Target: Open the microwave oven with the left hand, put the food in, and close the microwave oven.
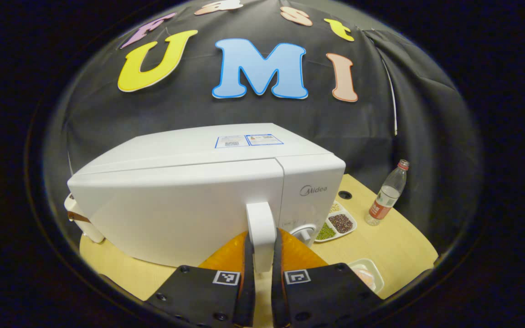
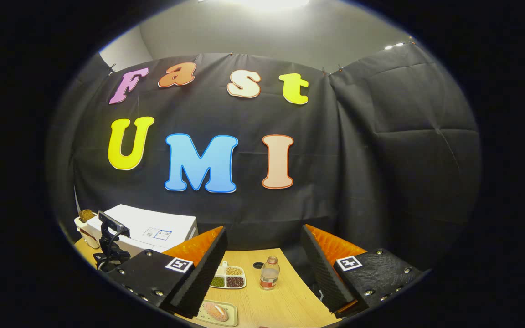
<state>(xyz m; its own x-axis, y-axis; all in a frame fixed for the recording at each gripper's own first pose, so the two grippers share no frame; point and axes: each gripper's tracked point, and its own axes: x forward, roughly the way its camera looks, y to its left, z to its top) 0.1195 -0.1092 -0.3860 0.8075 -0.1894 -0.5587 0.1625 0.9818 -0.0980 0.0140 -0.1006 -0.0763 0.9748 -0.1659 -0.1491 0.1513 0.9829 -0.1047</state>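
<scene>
- We read "Midea" on the white microwave oven point(image 1: 208, 191); its top stickers are too small to read.
- Our left tongs point(image 1: 261, 269) close narrowly on the door handle point(image 1: 261, 228), both fingers pressing it; the door looks shut.
- The food tray point(image 2: 217, 313) lies on the worktop point(image 2: 285, 305), near a sectioned dish of beans point(image 2: 228, 277) and a bottle point(image 2: 269, 273).
- Our right tongs point(image 2: 265, 273) hang wide, holding nothing.

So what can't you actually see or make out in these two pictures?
- Inside of the microwave: hidden by its closed door, left gripper view.
- Food on the small tray: too small to identify, right gripper view; in the left gripper view the left claw partly covers it.
- Bottle label: too small.
</scene>
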